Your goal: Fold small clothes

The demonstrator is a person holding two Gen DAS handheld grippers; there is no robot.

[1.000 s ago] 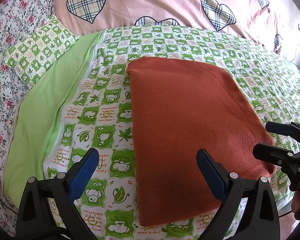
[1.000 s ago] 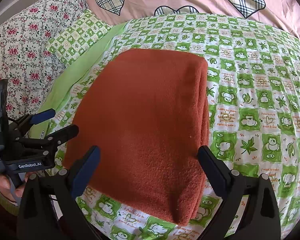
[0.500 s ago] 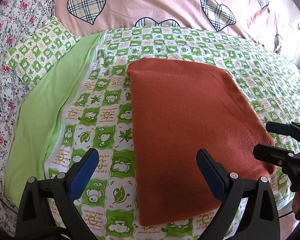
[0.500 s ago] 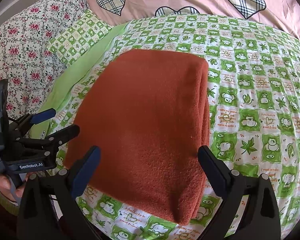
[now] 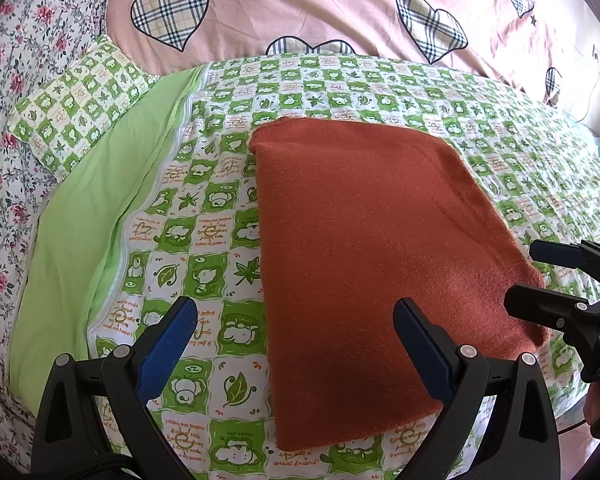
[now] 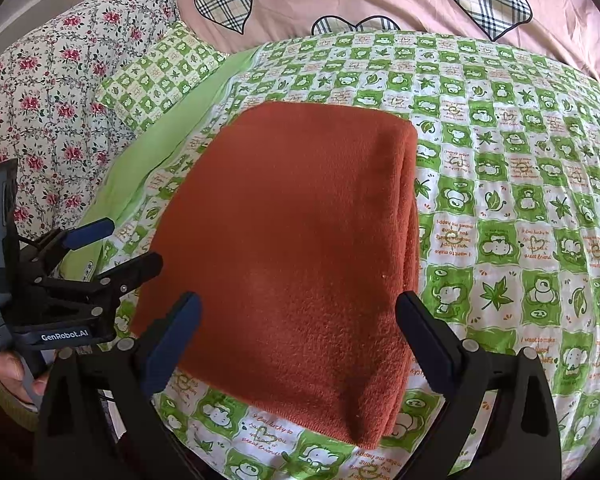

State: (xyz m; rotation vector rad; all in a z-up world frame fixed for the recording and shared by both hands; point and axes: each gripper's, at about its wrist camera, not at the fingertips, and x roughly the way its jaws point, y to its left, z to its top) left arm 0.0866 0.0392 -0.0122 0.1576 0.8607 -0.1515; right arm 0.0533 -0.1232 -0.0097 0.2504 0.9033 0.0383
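Already folded, the rust towel (image 5: 380, 248) lay flat on the bed (image 5: 204, 216); both tools, left (image 5: 296, 344) and right (image 6: 298, 340), hovered wide open, empty; any further fold called for pinching matched near corners.

Left gripper (image 5: 294, 332): finger bases and body cut off by the bottom edge in the left wrist view. Right gripper (image 6: 298, 326): same in its own view. In the left wrist view the right gripper runs off the right edge; only its fingers (image 5: 540, 312) and a sliver of hand show. Rust-red towel (image 6: 292, 248): underside and inner layers hidden by its top fold. Pink heart bedding (image 5: 340, 8) cropped at top. Small print on the green checked cover (image 6: 500, 160) unreadable.
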